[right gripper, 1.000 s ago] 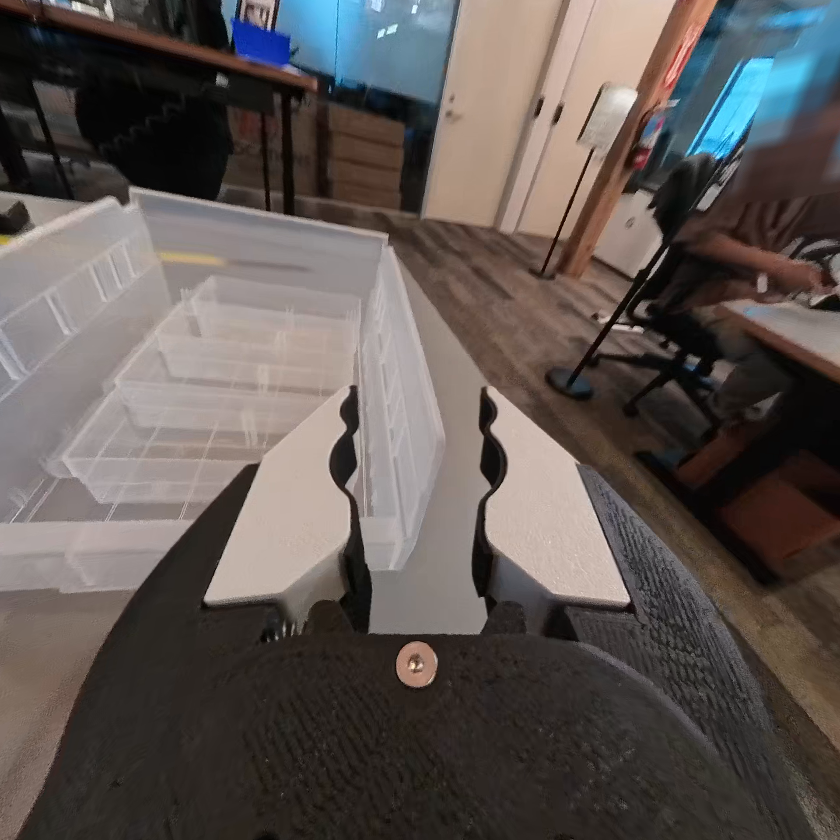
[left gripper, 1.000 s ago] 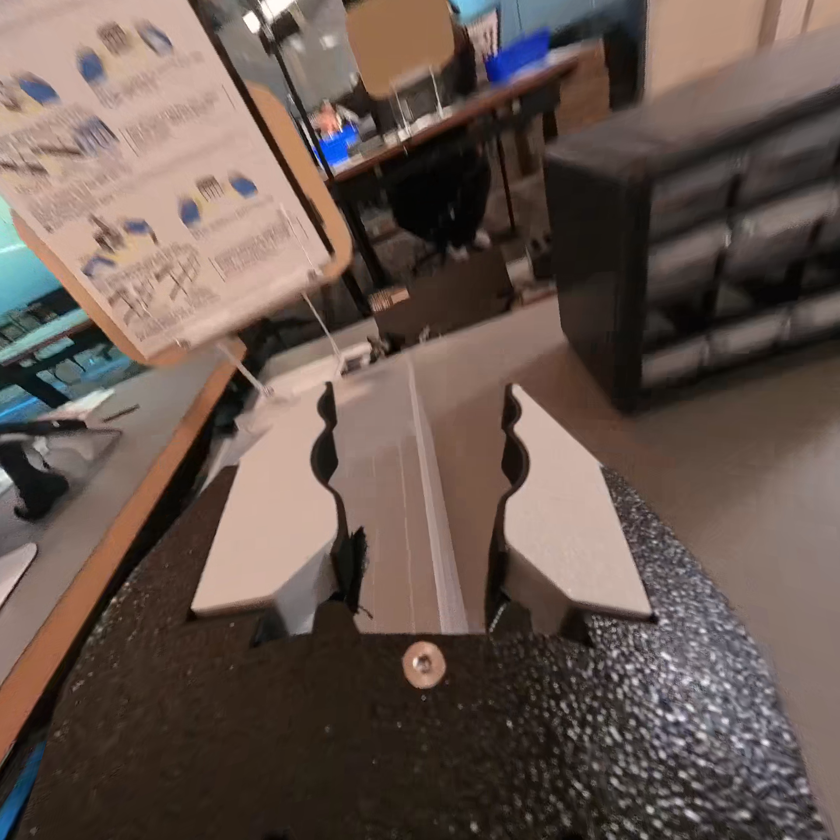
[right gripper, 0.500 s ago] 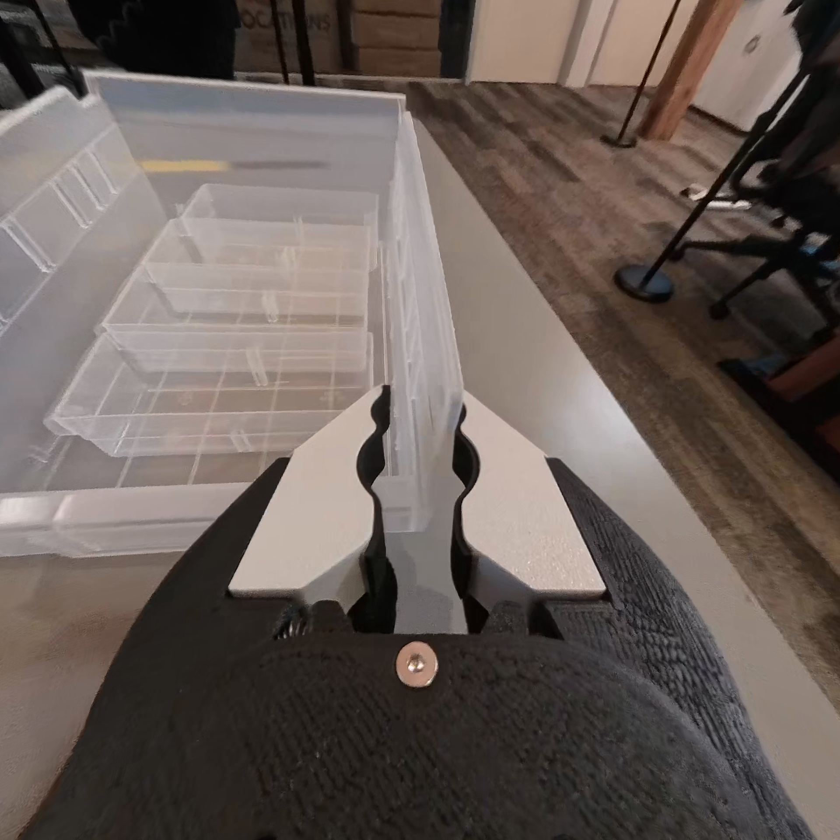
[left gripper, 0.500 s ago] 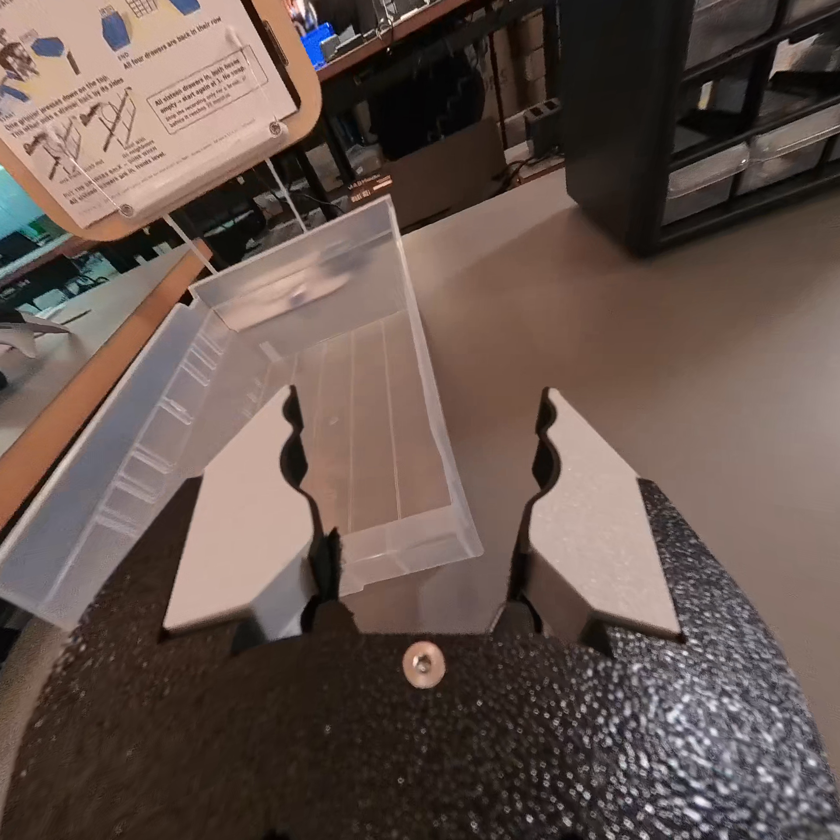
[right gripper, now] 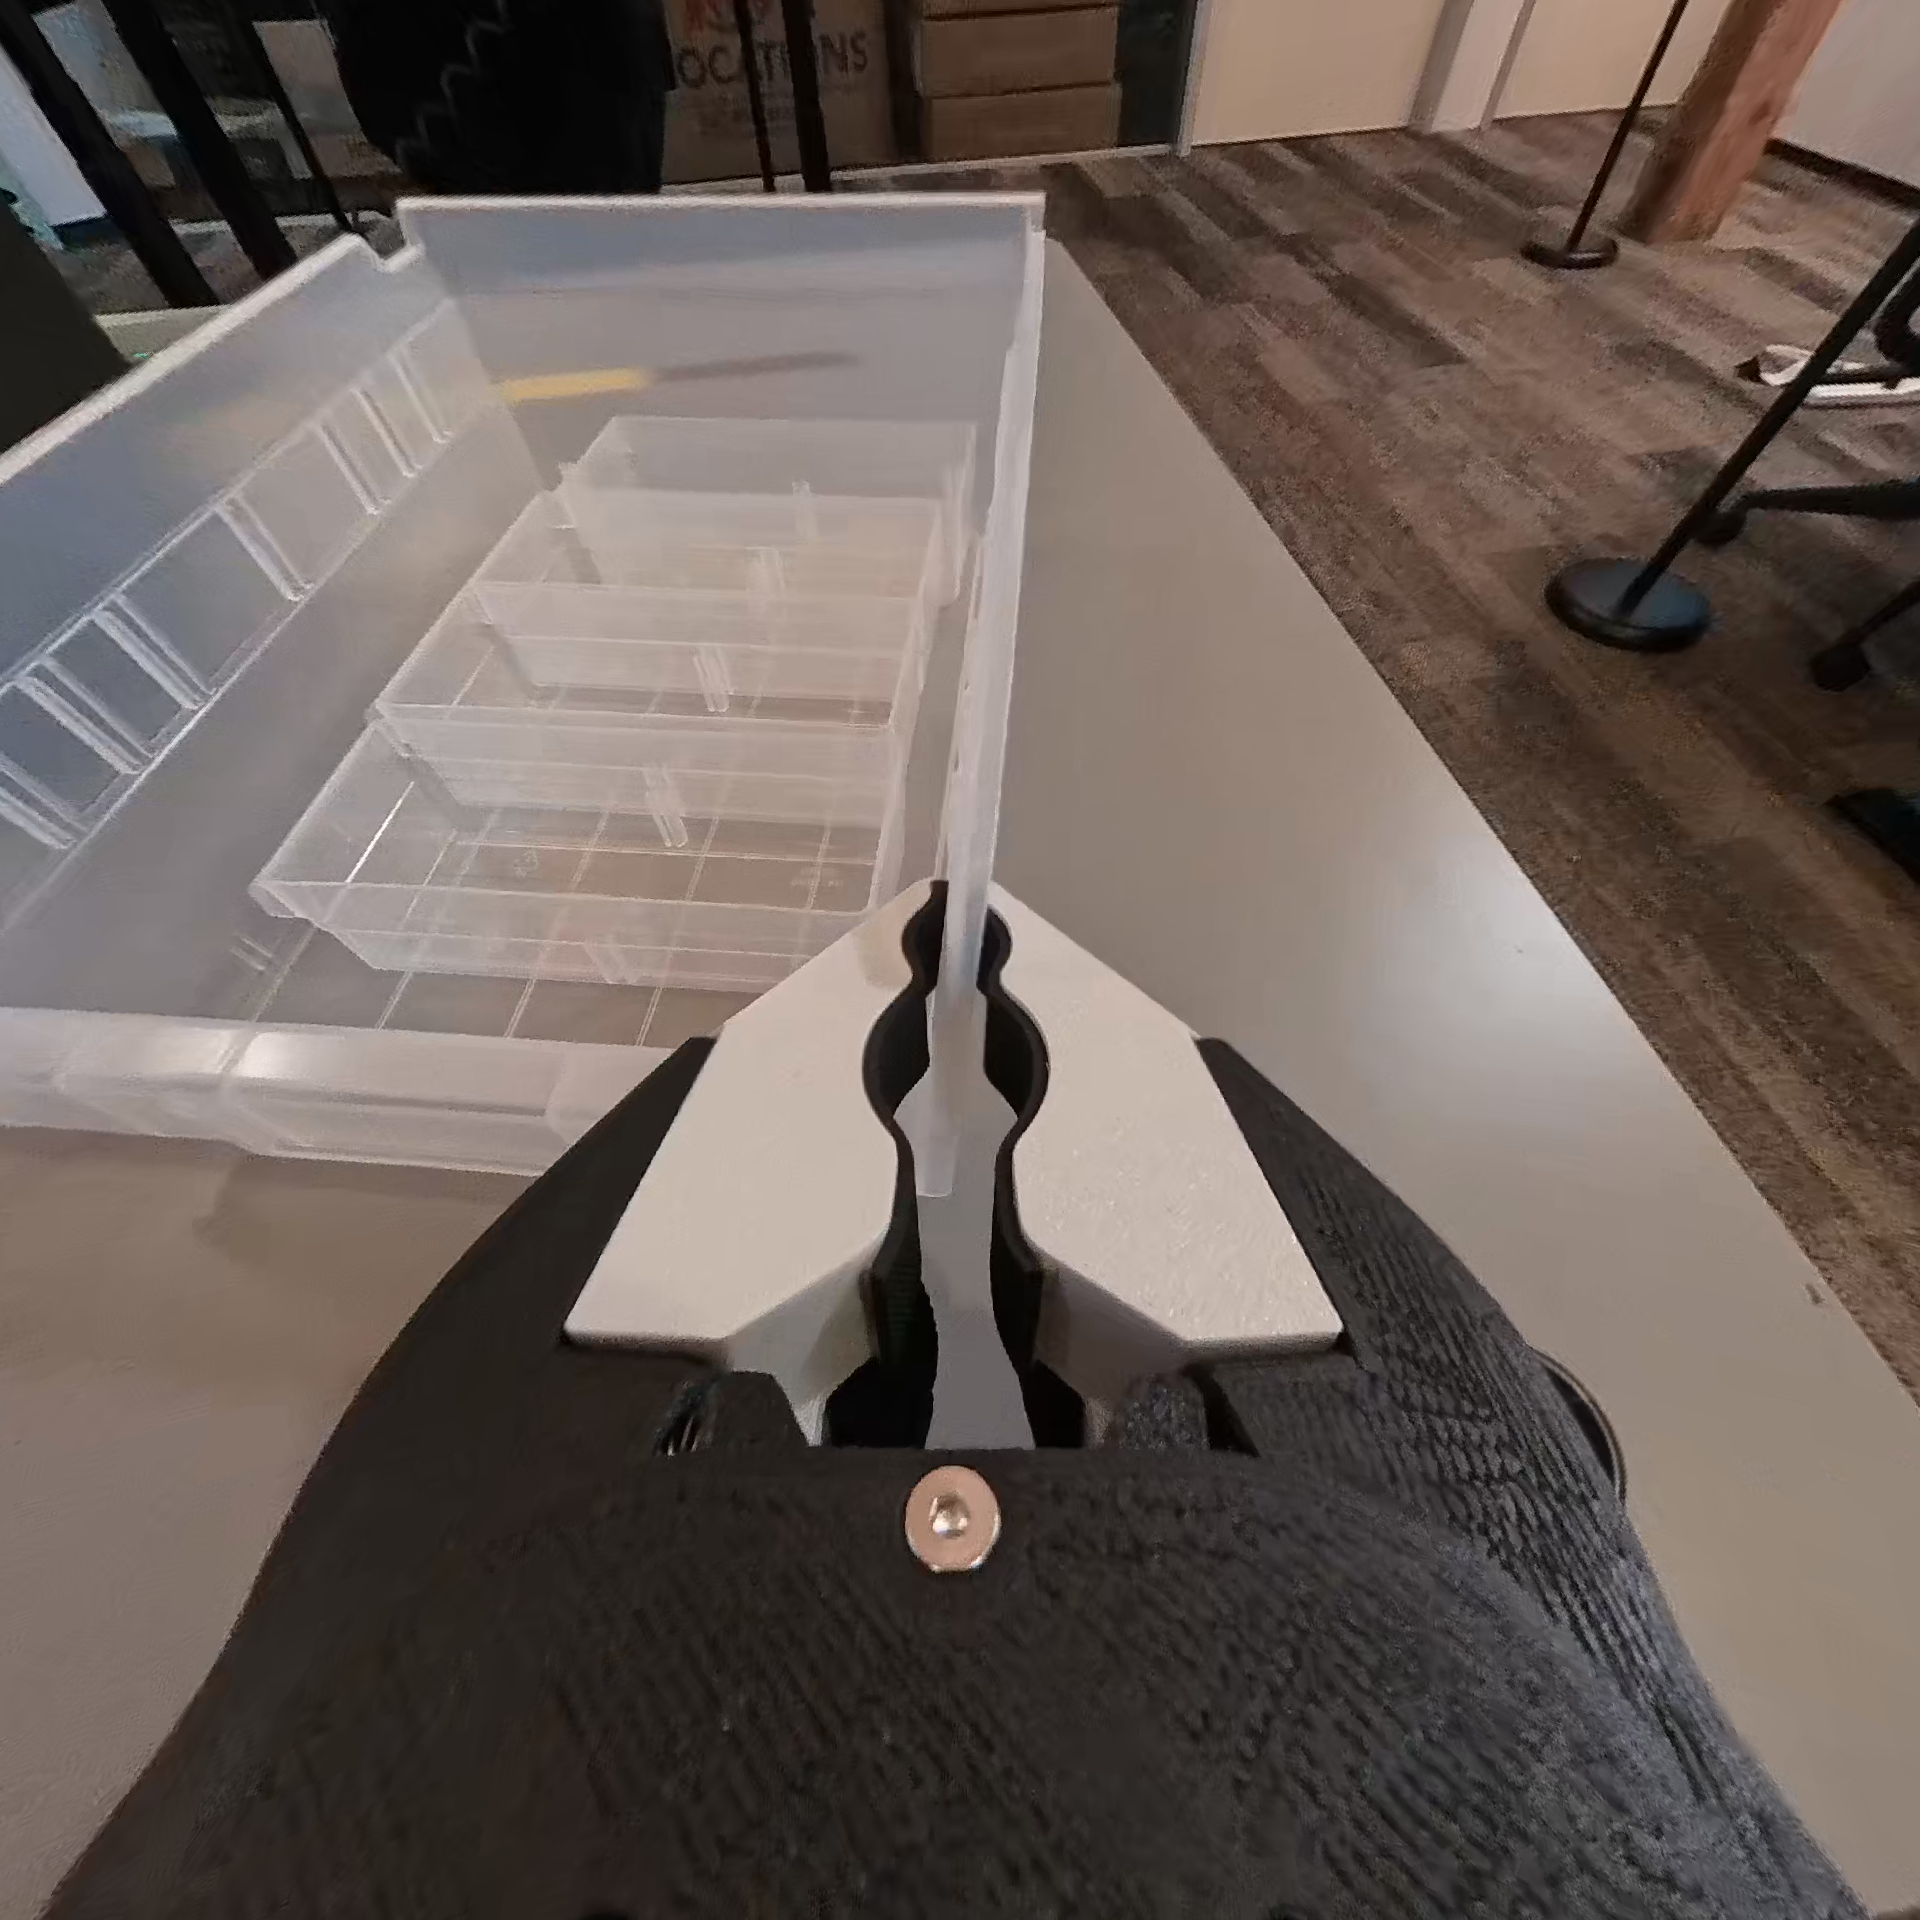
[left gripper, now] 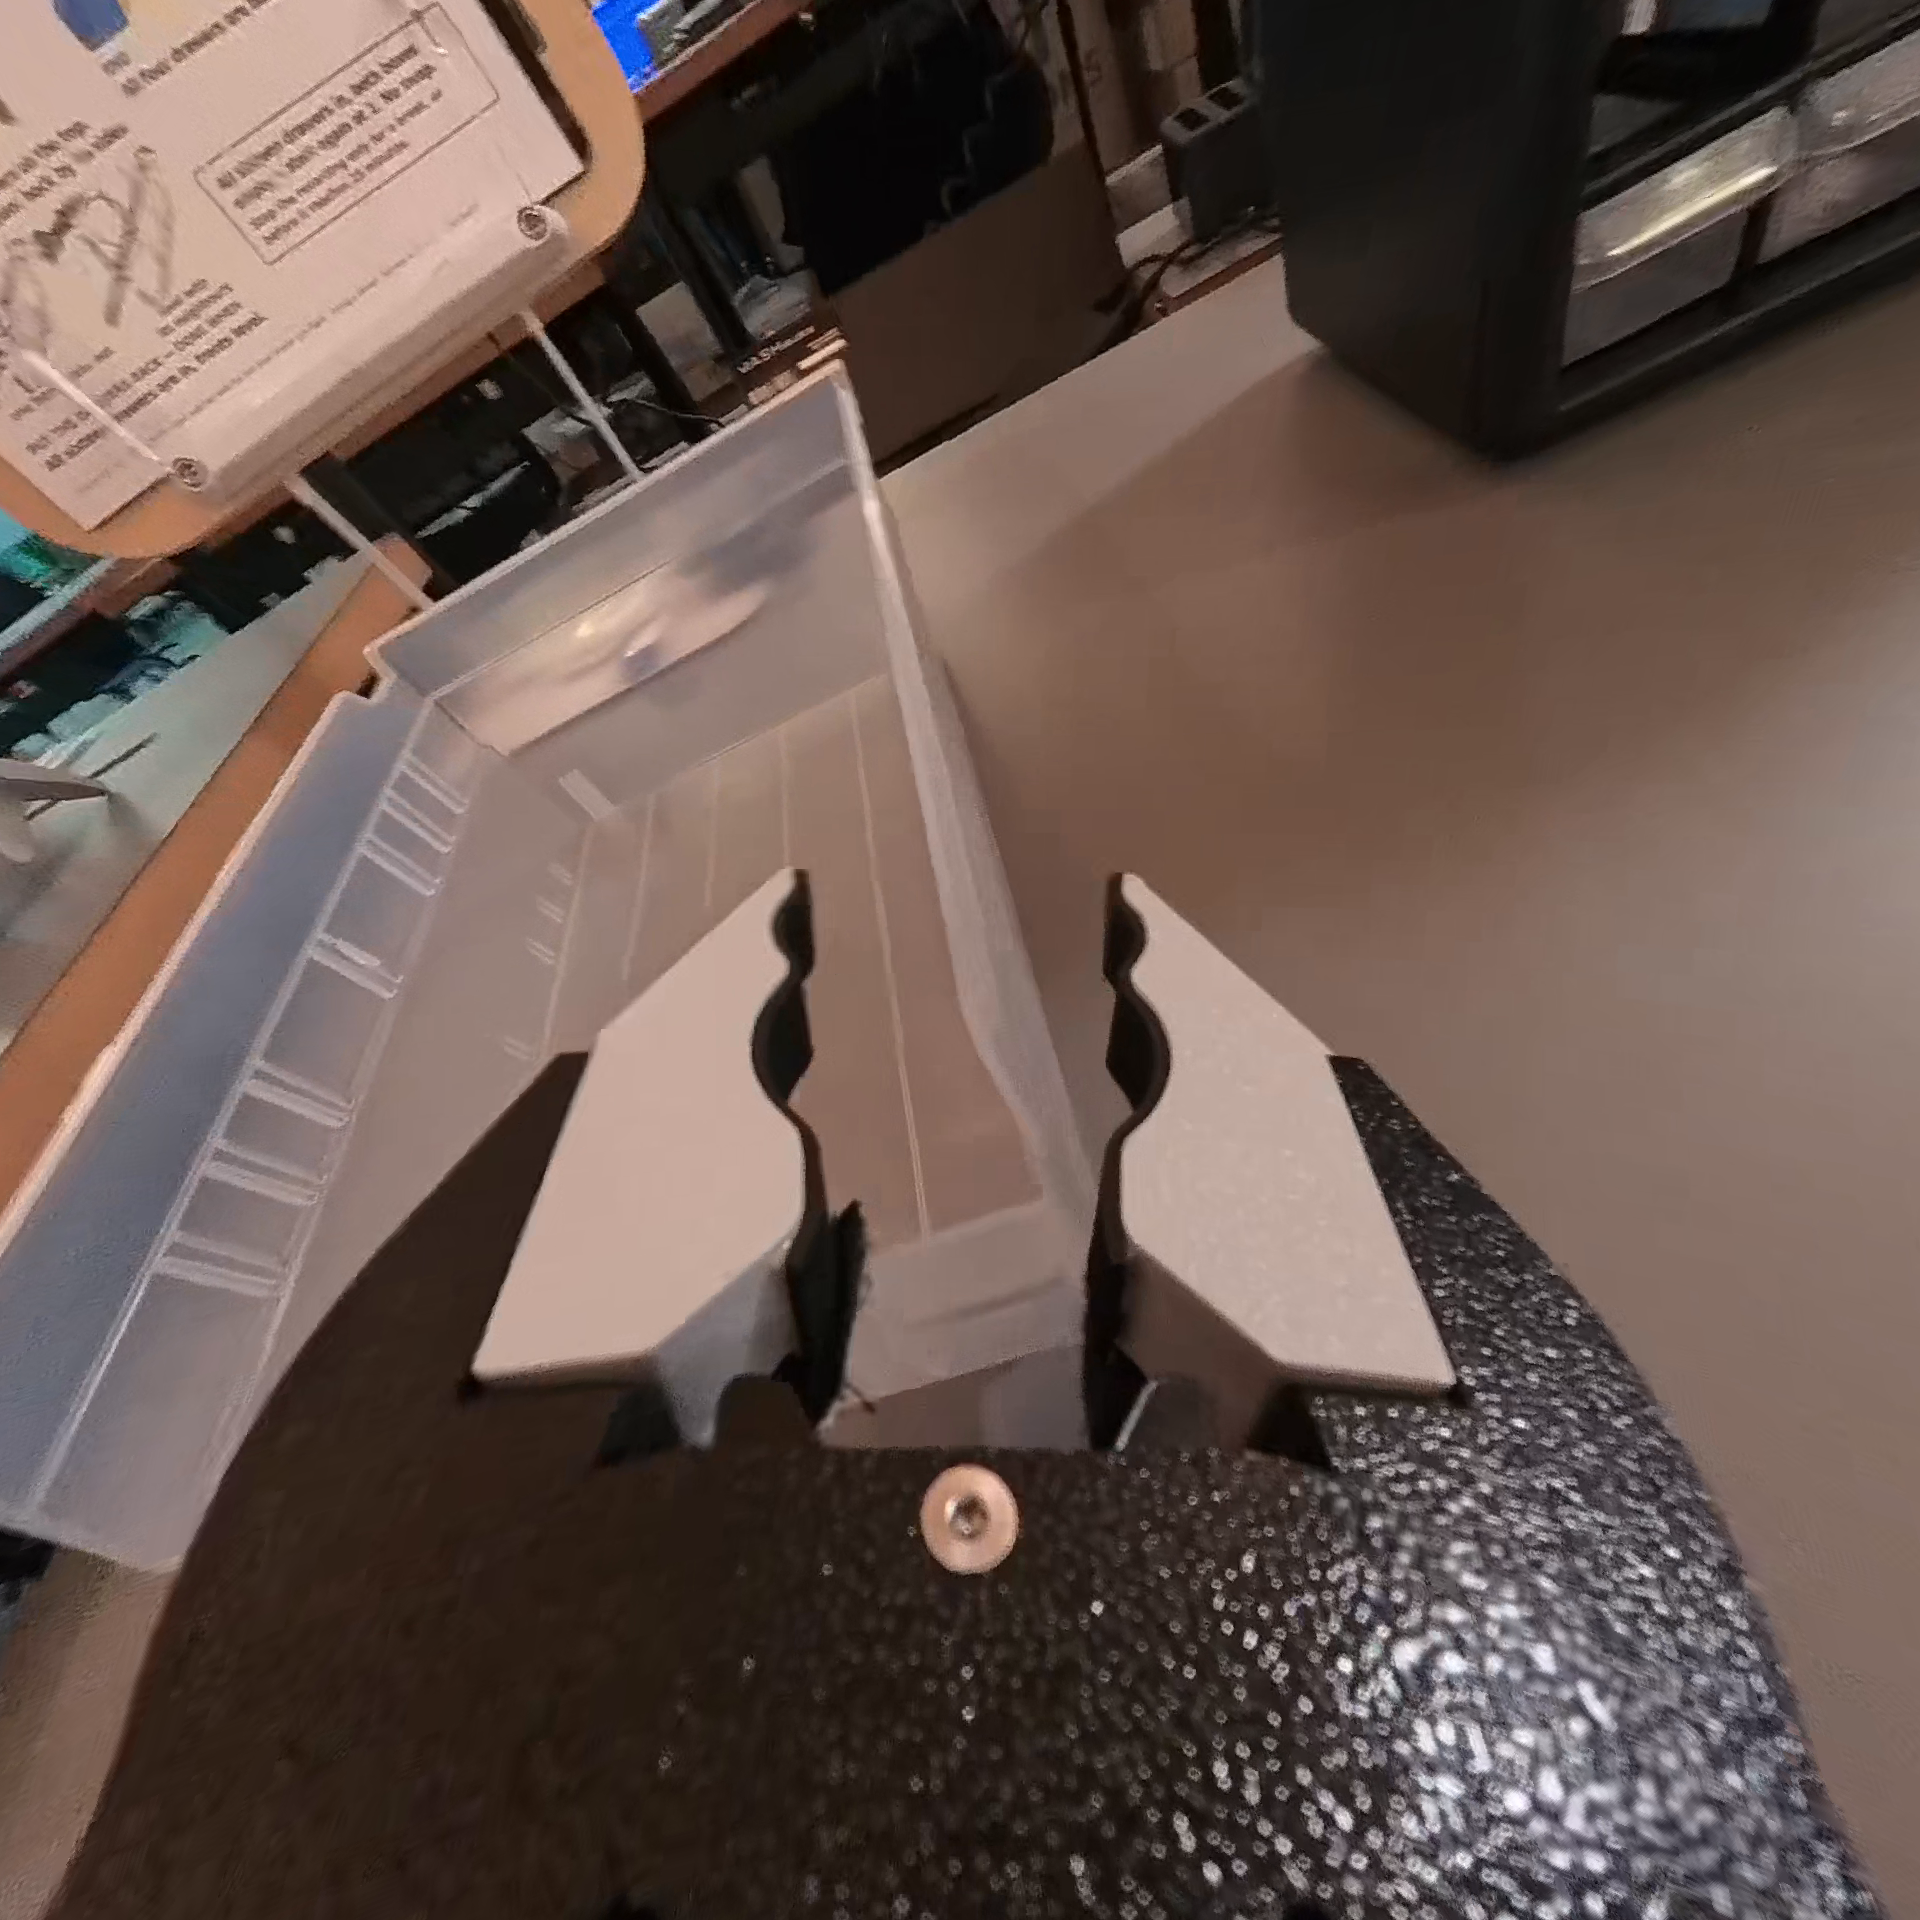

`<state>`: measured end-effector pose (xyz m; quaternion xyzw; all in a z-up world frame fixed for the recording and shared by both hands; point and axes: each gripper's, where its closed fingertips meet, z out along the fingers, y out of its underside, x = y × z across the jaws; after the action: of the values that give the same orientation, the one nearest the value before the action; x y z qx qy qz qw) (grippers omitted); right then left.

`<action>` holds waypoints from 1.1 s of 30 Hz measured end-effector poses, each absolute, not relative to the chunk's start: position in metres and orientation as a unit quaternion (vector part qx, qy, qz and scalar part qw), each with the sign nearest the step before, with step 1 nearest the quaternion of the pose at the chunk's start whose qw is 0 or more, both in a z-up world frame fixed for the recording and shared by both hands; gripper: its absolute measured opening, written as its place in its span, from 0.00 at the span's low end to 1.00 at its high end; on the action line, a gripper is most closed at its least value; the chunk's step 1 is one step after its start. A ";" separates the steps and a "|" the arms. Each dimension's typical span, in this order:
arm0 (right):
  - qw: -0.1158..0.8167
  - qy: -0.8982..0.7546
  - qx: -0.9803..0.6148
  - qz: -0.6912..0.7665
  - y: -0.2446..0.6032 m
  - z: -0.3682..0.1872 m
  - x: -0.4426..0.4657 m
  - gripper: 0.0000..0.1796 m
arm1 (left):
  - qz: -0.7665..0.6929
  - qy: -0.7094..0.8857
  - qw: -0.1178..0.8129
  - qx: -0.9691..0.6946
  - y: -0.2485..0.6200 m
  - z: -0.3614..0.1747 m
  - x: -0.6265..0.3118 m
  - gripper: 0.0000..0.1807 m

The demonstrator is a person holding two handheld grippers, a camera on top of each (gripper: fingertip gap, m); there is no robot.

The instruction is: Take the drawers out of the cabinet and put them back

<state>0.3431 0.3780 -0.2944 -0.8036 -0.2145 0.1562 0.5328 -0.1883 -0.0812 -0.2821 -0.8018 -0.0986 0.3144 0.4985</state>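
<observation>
My left gripper (left gripper: pixel 956 904) is open, its jaws either side of the right side wall (left gripper: pixel 977 935) of an empty clear plastic bin (left gripper: pixel 644 634) on the table. The wall runs nearer the right finger; I cannot tell if they touch. The black cabinet (left gripper: pixel 1455 208), with clear drawers (left gripper: pixel 1662 229) in it, stands at the far right. My right gripper (right gripper: pixel 961 904) is shut on the right side wall (right gripper: pixel 1003 582) of a second clear bin (right gripper: pixel 727 281). Several small clear drawers (right gripper: pixel 582 883) lie in a row in that bin.
A grey table (left gripper: pixel 1455 831) carries both bins; its right edge (right gripper: pixel 1455 883) drops to a wood-pattern floor. A printed sign on a board (left gripper: pixel 260 208) hangs over the far left. A black stand base (right gripper: pixel 1626 613) sits on the floor.
The right gripper moved forward and closed on the wall of the bin holding the drawers. The left gripper moved onto the empty bin's right wall and its jaws narrowed.
</observation>
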 end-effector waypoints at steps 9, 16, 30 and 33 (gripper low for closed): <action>0.508 -0.329 -0.779 0.162 0.347 -0.295 0.357 0.03 | 0.318 -0.097 0.512 -0.792 -0.082 -0.285 -0.190 0.24; 0.483 -0.356 -0.763 0.241 0.352 -0.295 0.384 0.02 | 0.345 -0.078 0.509 -0.785 -0.088 -0.282 -0.189 0.11; 0.381 -0.477 -0.693 0.382 0.360 -0.295 0.389 0.03 | 0.293 -0.114 0.509 -0.802 -0.105 -0.277 -0.200 0.02; 0.366 -0.505 -0.673 0.398 0.353 -0.293 0.382 0.02 | 0.291 -0.118 0.517 -0.796 -0.109 -0.271 -0.201 0.01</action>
<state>0.3819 0.3530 -0.2927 -0.6731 -0.5049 0.3980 0.3656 -0.2012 -0.1090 -0.2713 -0.7963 -0.1178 0.2912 0.5169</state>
